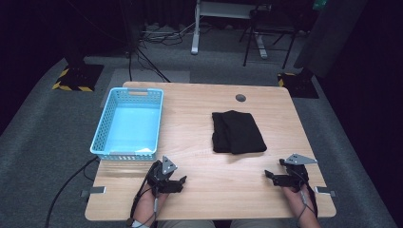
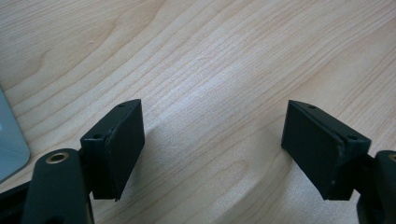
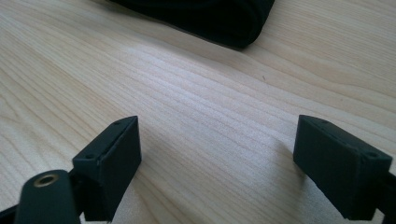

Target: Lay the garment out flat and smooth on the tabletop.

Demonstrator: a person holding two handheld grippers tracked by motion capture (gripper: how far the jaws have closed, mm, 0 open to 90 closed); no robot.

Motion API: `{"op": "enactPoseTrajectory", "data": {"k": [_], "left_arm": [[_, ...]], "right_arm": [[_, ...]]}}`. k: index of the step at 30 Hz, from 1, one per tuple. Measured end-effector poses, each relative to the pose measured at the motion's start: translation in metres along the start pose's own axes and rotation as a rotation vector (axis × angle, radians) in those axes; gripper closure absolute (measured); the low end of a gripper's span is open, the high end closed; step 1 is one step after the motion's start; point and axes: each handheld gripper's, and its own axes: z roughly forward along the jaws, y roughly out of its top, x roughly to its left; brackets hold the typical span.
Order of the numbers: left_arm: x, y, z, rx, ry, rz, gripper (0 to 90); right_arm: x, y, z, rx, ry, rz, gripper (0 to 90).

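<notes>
A folded black cloth (image 1: 237, 132) lies on the wooden table (image 1: 199, 118), right of centre; its near edge (image 3: 205, 18) shows at the top of the right gripper view. A light blue plastic basket (image 1: 128, 123) with nothing in it stands at the table's left. My left gripper (image 1: 167, 179) rests near the front edge, below the basket's near right corner, jaws open over bare wood (image 2: 212, 140). My right gripper (image 1: 284, 174) sits near the front right, below and right of the cloth, also open with nothing between its jaws (image 3: 217, 163).
A small dark round grommet (image 1: 241, 98) sits in the tabletop at the back. A rounded corner of the basket (image 2: 9, 140) shows at the left of the left gripper view. Beyond the table are a desk frame (image 1: 223, 23), cables and yellow-black floor markings (image 1: 71, 80).
</notes>
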Motion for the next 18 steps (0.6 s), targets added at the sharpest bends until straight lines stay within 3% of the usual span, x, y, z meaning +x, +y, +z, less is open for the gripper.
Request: {"op": "enactPoseTrajectory", "data": {"k": [18], "left_arm": [[0.0005, 0.0004, 0.0002, -0.001, 0.007, -0.004, 21.5]], "right_arm": [[0.0006, 0.0007, 0.0007, 0.010, 0.016, -0.013, 11.8]]}}
